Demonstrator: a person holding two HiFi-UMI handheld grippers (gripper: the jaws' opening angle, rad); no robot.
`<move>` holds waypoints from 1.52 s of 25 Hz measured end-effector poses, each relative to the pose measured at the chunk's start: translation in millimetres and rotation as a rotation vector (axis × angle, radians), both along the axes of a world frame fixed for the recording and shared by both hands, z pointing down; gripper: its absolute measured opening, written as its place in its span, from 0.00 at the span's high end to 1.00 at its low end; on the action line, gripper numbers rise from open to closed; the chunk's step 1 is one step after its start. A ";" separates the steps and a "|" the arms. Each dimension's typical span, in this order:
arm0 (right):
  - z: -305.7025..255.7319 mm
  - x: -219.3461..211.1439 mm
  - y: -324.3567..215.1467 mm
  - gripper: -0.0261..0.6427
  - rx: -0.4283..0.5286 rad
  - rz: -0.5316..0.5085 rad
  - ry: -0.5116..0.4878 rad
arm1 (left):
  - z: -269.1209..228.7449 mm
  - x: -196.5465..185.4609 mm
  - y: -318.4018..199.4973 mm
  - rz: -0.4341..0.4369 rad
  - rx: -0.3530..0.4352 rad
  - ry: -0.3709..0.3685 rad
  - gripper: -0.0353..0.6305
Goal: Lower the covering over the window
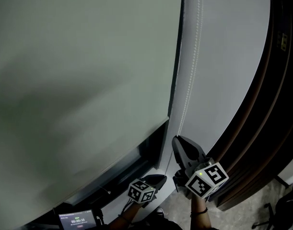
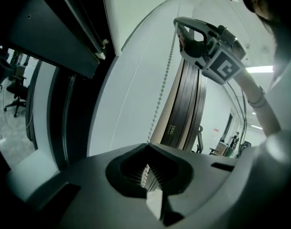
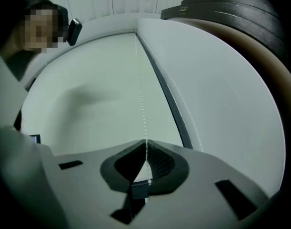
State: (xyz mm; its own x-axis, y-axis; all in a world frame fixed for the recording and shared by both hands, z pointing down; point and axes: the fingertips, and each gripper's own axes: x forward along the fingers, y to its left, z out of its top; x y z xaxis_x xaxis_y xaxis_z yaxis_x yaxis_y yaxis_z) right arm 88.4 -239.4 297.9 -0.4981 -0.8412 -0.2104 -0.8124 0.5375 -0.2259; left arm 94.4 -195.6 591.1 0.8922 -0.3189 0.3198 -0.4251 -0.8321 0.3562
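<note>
Blind, pale grey-green, fills most of the head view, seen from steeply below. Its lower edge runs across the bottom left, with a dark strip of window showing beneath it. Just to the right of the blind, a white bead chain hangs down against a pale wall strip. Dark curved mouldings border that strip on the far right.

Both claws hold this chain, one above the other. The right claw is the higher one and points upward. Its jaws are closed together on the chain, which runs straight up from their tips. The left claw sits just below and to the left. Its jaws are also pressed together, with the beads pinched between them. A small lit screen glows at the bottom left corner.
</note>
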 end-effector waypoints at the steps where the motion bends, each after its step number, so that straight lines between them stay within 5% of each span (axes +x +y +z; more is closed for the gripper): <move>1: 0.1 2.4 -0.7 0.93 -0.001 -0.003 -0.023 | -1.8 -0.9 2.7 0.009 0.022 -0.004 0.94; 4: 1.2 10.2 -0.6 0.94 0.005 -0.002 -0.061 | -17.4 -2.6 10.6 0.002 0.123 0.019 0.94; 11: 7.5 17.8 2.1 0.94 0.011 -0.001 -0.085 | -138.0 -27.0 -14.1 -0.135 0.273 0.315 0.93; 15: 39.1 17.6 -4.5 0.94 -0.057 0.014 -0.025 | -198.9 -37.3 -24.8 -0.170 0.358 0.406 0.93; 22: 165.7 -12.8 3.1 0.94 -0.321 -0.021 0.015 | -250.1 -31.8 -28.1 -0.092 0.494 0.412 0.82; 28: 299.8 -41.2 33.8 0.94 -0.589 -0.049 0.083 | -261.2 -29.2 -27.5 -0.050 0.523 0.440 0.82; 32: 309.6 -42.8 41.5 0.94 -0.611 -0.059 0.130 | -263.2 -23.4 -20.8 -0.022 0.506 0.425 0.84; 33: 309.4 -42.3 40.9 0.94 -0.610 -0.054 0.138 | -262.4 -22.2 -19.5 -0.014 0.503 0.421 0.91; 38: 309.3 -36.8 42.6 0.94 -0.613 -0.043 0.080 | -257.8 -16.9 -20.7 0.009 0.486 0.431 0.94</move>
